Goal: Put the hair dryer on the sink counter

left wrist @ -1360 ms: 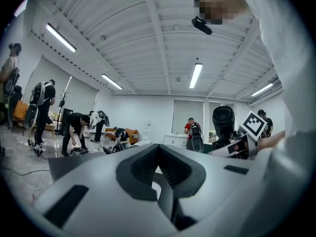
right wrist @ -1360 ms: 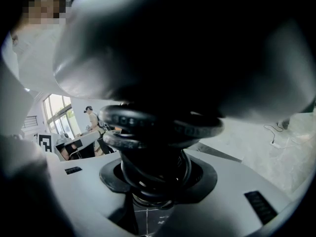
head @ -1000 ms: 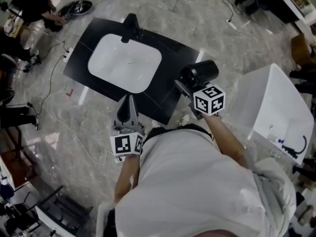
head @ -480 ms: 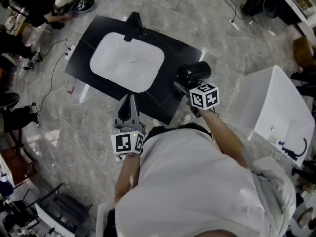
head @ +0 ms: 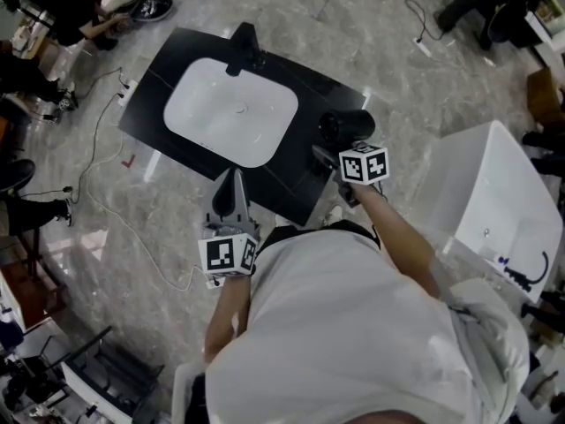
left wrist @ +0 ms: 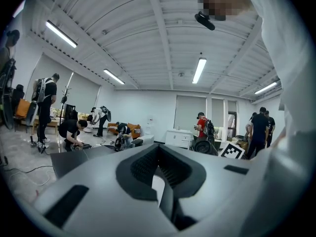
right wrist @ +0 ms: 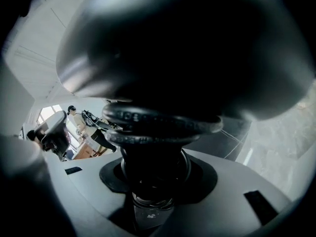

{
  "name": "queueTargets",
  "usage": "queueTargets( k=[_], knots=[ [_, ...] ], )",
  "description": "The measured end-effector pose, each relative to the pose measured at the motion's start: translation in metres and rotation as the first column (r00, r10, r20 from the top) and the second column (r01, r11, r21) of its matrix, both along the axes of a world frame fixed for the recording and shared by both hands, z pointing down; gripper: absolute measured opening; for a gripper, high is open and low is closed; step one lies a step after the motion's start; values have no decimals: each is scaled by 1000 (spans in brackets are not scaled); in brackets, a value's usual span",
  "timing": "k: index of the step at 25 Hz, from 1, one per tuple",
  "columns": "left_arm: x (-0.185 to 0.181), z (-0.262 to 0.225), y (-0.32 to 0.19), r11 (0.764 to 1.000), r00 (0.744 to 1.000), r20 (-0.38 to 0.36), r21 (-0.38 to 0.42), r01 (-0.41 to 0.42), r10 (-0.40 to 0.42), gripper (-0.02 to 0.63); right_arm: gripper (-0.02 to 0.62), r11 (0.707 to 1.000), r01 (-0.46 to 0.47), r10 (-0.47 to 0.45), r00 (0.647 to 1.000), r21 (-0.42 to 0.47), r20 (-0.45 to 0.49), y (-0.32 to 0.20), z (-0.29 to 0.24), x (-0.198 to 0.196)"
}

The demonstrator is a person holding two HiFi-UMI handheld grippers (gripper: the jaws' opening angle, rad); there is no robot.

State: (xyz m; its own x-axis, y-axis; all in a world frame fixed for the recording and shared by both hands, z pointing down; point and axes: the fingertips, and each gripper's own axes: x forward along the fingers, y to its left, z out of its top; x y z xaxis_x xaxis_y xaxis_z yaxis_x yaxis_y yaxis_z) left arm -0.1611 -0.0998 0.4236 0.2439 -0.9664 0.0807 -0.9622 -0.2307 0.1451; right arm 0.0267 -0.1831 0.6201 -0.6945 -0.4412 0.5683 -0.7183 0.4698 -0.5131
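A black hair dryer (head: 346,128) hangs over the right end of the black sink counter (head: 284,173); whether it touches the top I cannot tell. My right gripper (head: 341,152) is shut on its handle, marker cube toward me. In the right gripper view the hair dryer's round body (right wrist: 187,48) fills the frame and its handle (right wrist: 155,164) runs down between the jaws of the right gripper (right wrist: 155,184). My left gripper (head: 234,182) is shut and empty at the counter's near edge, pointing away from me. In its own view the left gripper (left wrist: 160,169) shows its pads meeting.
The counter holds a white basin (head: 231,111) with a black faucet (head: 244,46) at its far side. A white bin (head: 484,193) stands to the right. Cables (head: 99,197) trail over the marble floor at left, where people (head: 62,11) sit or crouch.
The right gripper has carried the hair dryer a little farther away from me and leftward, over the counter's right end. The left gripper has stayed put.
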Motion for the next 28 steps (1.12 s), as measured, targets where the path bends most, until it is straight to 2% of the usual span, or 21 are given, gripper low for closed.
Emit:
queueTargets(
  k=[12, 23, 28],
  knots=[
    [-1, 10, -8, 1000, 1000, -2, -5, -4, 4, 2, 204, 996, 35, -37, 999, -86, -27, -22, 17, -9],
    [-2, 8, -16, 999, 1000, -20, -28, 16, -16, 2, 204, 992, -6, 0, 999, -128, -47, -32, 28, -5],
    [-2, 11, -19, 1000, 1000, 2, -19, 6, -6, 2, 204, 991, -34, 25, 997, -132, -74, -39, 33, -5]
  ],
)
